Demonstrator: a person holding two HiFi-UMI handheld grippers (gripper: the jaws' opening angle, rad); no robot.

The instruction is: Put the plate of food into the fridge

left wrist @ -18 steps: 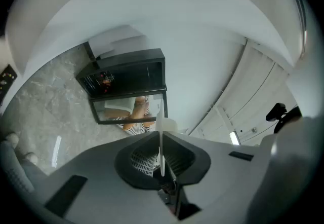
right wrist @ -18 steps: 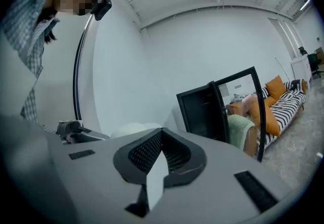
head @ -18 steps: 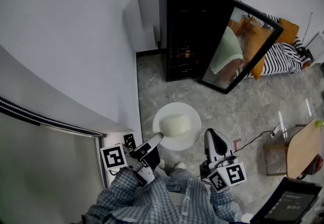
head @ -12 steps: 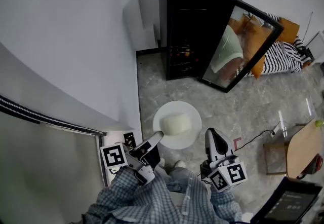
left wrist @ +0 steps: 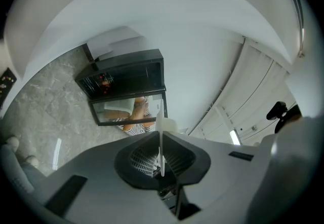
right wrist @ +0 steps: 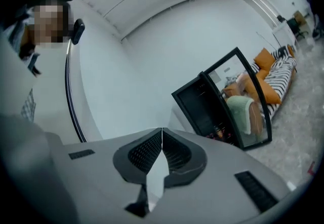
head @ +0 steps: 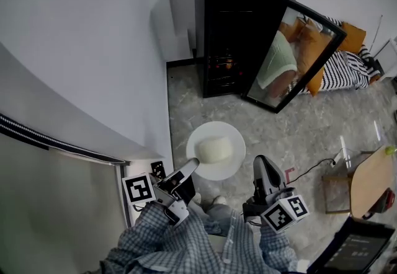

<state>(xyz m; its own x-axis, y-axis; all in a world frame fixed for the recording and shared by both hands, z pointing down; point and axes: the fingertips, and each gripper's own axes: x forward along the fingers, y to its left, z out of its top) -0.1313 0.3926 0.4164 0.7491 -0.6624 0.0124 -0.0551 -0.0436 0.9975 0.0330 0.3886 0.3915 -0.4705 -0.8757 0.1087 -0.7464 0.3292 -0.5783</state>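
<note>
Carry step, I reckon: L gripper [head: 189, 169] clamped on plate [head: 233, 135] rim, frame centre, food [head: 214, 149] on top. R gripper [head: 263, 166] pinched closed, empty. fridge [head: 226, 31] upper centre, door [head: 294, 56] open. Next: walk fwd, plate level.

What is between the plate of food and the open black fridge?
Only bare grey stone floor, as the head view shows; nothing stands between the plate and the fridge.
</note>
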